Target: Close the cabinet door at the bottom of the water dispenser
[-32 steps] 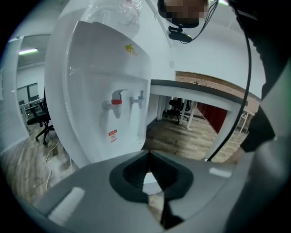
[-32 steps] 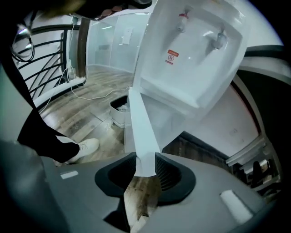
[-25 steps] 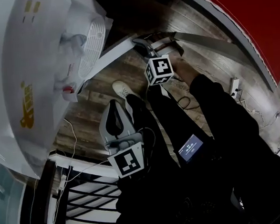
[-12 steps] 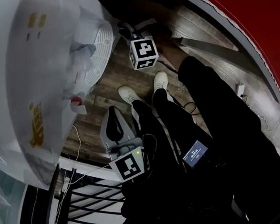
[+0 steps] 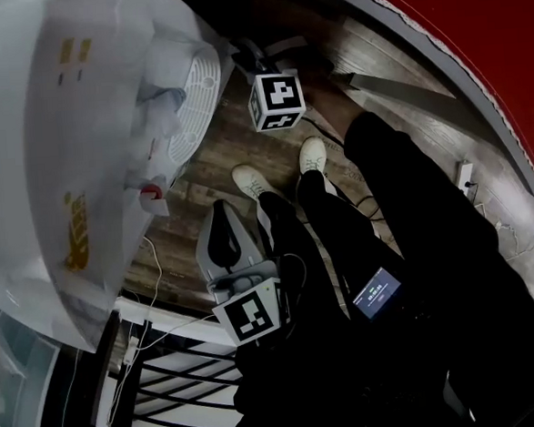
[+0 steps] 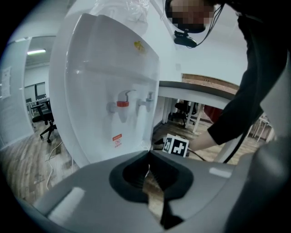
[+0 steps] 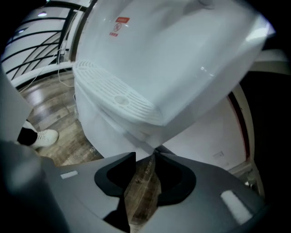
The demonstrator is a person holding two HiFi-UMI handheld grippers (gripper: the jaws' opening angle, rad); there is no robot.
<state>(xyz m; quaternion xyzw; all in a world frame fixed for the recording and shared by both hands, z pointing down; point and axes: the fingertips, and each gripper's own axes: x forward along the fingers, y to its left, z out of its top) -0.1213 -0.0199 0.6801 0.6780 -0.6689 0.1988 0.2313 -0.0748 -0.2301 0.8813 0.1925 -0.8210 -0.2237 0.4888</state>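
- Down by the floor [image 7: 54, 113], right gripper [image 7: 144, 154] with jaws opening, nothing between.
- Just ahead, cabinet door [image 7: 102, 129] under the drip tray [image 7: 116, 95] of the water dispenser [image 7: 182, 54], seemingly flush.
- Further back, left gripper [image 6: 148, 165] clenched, empty, facing the taps [image 6: 122, 103].

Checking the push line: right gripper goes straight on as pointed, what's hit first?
Likely the dispenser's white lower front, just below the drip tray; whether they already touch can't be judged. The right gripper: jaws opening, nothing between them.
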